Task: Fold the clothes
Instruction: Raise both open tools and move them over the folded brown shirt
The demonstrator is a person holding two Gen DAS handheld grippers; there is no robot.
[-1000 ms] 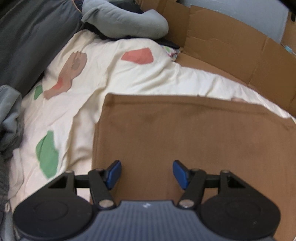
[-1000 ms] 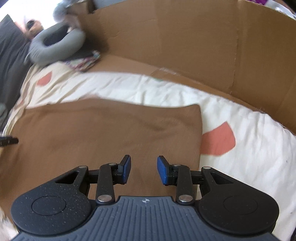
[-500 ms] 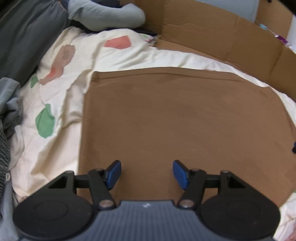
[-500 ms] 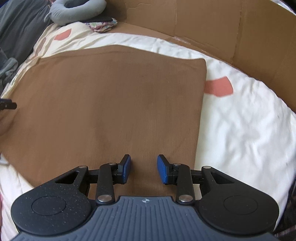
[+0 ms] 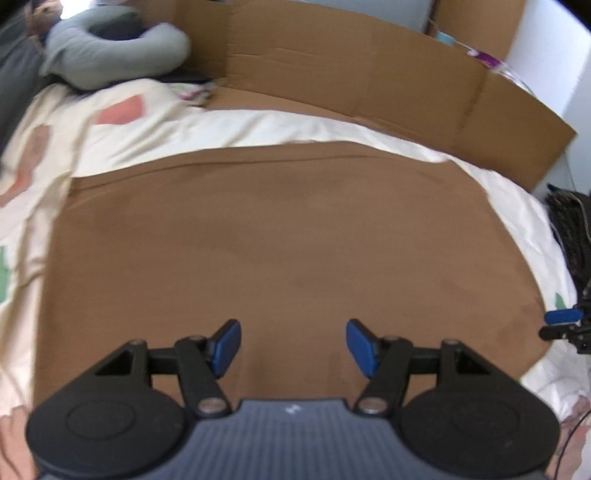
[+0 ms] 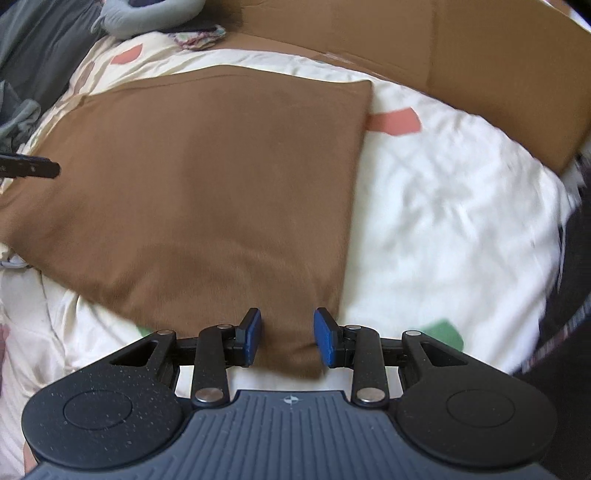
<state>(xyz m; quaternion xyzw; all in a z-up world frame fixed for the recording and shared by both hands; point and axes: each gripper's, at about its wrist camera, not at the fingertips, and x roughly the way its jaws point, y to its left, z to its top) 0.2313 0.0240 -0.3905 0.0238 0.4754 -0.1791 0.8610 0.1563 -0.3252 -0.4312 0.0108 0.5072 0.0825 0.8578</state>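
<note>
A brown garment (image 5: 280, 236) lies flat as a folded rectangle on the cream bedspread (image 5: 258, 125). My left gripper (image 5: 293, 341) hovers open over the garment's near middle, nothing between its blue pads. My right gripper (image 6: 287, 338) stands open above the garment's (image 6: 207, 184) near right corner, the cloth lying below the gap and the pads apart from it. A fingertip of the right gripper (image 5: 563, 316) shows at the right edge of the left wrist view. A black finger of the left gripper (image 6: 29, 168) pokes in at the left edge of the right wrist view.
Brown cardboard walls (image 5: 369, 74) run along the far side of the bed. A grey neck pillow (image 5: 110, 55) and dark grey bedding (image 6: 33, 44) lie at the far left, with a small patterned cloth (image 6: 199, 35) beside them. Dark patterned fabric (image 5: 569, 229) hangs at the right edge.
Both grippers have drawn back toward the near side of the bed, so the whole brown garment now shows. The right gripper has come to the garment's near right corner. Neither jaw gap changed.
</note>
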